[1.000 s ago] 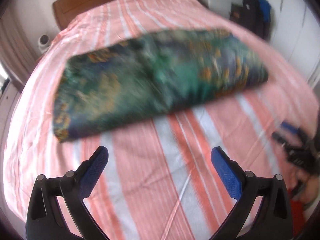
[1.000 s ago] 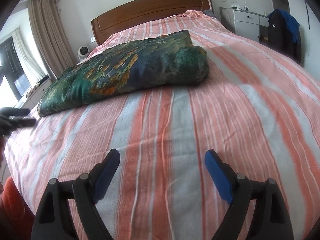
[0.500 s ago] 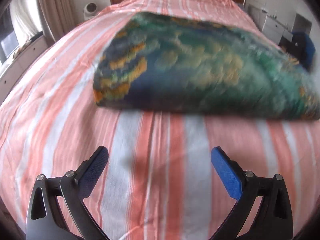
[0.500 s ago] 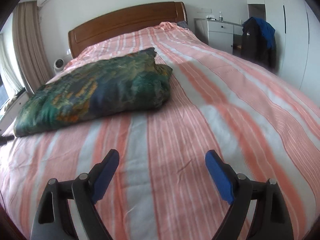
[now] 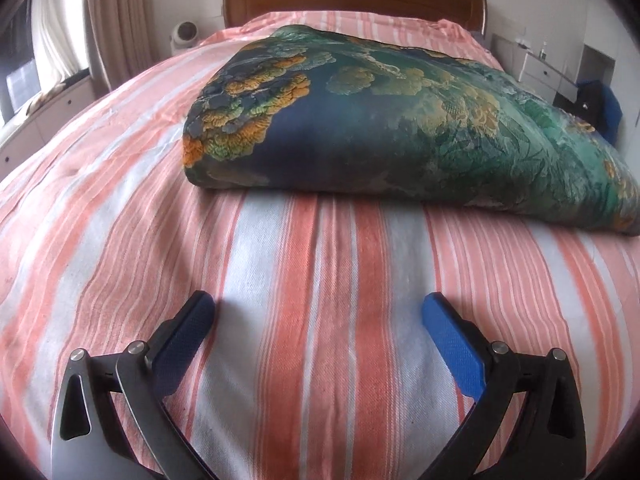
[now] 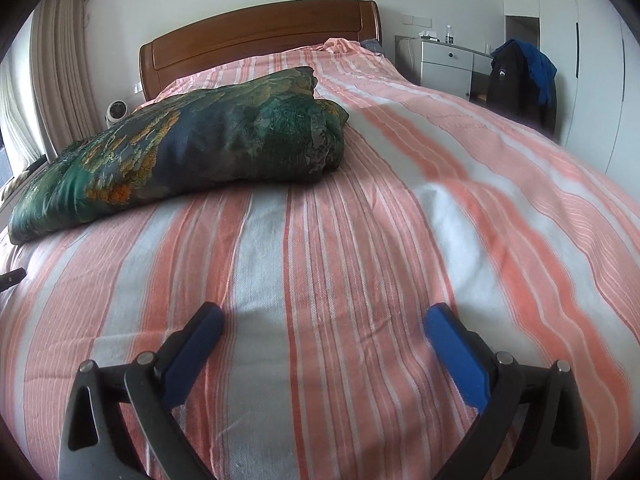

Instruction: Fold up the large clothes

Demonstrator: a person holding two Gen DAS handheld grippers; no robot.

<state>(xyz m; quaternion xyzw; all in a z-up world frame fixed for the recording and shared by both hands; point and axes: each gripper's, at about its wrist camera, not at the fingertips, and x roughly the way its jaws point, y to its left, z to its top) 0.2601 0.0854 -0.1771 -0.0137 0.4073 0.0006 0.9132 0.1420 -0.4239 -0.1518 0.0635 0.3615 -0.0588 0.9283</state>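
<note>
A wooden headboard [image 6: 260,36] is standing against the white far wall; beige curtains [image 6: 60,80] are hanging left, and a white drawer cabinet [image 6: 448,64] is sitting far right.

Low wrist views, headboard-facing — shared bedspread [image 5: 320,280]

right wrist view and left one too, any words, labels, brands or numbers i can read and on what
None can be read.
Dark jacket on the chair: a small pale logo, too small to read.
Bottle on the white dresser: label too small.
Folded green patterned cloth: print only, no lettering.
</note>
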